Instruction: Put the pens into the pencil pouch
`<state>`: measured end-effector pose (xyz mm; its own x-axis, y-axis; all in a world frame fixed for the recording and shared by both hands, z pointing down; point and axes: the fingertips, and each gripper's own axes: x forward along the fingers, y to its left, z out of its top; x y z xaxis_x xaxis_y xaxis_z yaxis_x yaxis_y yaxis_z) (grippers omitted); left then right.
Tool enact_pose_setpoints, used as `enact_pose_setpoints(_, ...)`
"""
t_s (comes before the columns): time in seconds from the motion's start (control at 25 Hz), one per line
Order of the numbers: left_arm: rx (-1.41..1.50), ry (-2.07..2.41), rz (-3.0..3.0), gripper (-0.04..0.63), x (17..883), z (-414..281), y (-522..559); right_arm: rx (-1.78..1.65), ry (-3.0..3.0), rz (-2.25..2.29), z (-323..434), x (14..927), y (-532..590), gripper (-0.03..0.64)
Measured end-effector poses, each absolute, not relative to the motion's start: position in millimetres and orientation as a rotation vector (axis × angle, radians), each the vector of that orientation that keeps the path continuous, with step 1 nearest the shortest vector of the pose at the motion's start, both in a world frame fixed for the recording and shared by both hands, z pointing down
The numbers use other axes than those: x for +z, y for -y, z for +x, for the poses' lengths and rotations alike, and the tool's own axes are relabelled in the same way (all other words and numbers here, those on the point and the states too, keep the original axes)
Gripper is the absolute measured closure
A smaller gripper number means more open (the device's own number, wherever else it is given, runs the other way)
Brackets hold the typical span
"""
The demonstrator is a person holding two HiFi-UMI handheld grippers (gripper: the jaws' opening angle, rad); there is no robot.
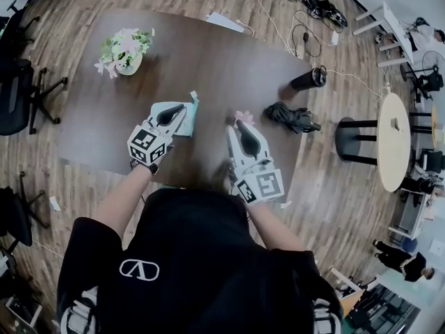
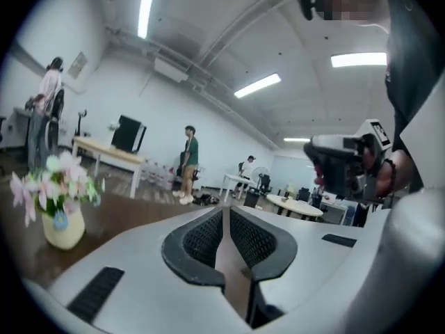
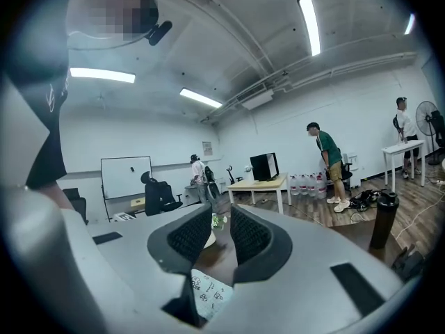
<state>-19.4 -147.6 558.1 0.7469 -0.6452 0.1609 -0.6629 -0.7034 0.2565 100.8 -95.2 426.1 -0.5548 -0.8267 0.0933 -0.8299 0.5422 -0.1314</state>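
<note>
Pencil pouch: pale with a teal edge, over the dark table between the two grippers. From the head view it shows as a narrow strip. In the right gripper view a white patch printed with small doodles sits low, between the bases of that gripper's jaws.

Left gripper: its tip is right against the pouch's side. Its own view shows the jaws clenched together, the ribbed pads meeting along their length. We cannot tell whether a fold of the pouch is caught in them.

Right gripper: just to the right of the pouch, pointing away from the person. The jaws stand apart, and nothing is between the pads — we see the table and the flower vase through the gap. A small pink thing lies at its tip, too small for us to name.

Further out, the vase of pale pink and white flowers stands near the table's far left corner, well apart from the pouch. A black bottle is near the far right edge, and a crumpled black bundle lies on the table to the right of the right gripper.

Off the table to the right, on the wood floor, is a round white table. Several people stand in the room beyond.
</note>
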Motion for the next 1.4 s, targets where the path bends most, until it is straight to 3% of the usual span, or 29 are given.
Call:
enact_pose_setpoints(0.24, -0.048, 1.204, 2.842, 0.583, 436, -46, 120, 0.12, 2.799, 1.407, 85, 408, 99, 0.572)
enact_pose_setpoints(0.52, -0.119, 1.438, 2.899, 0.589, 367, -79, 89, 0.047, 2.82, 1.359, 67, 404, 99, 0.617)
enact_pose_setpoints(1.4, -0.111, 1.537, 2.856, 0.592, 368, -92, 79, -0.058, 2.739, 1.429, 74, 412, 95, 0.618)
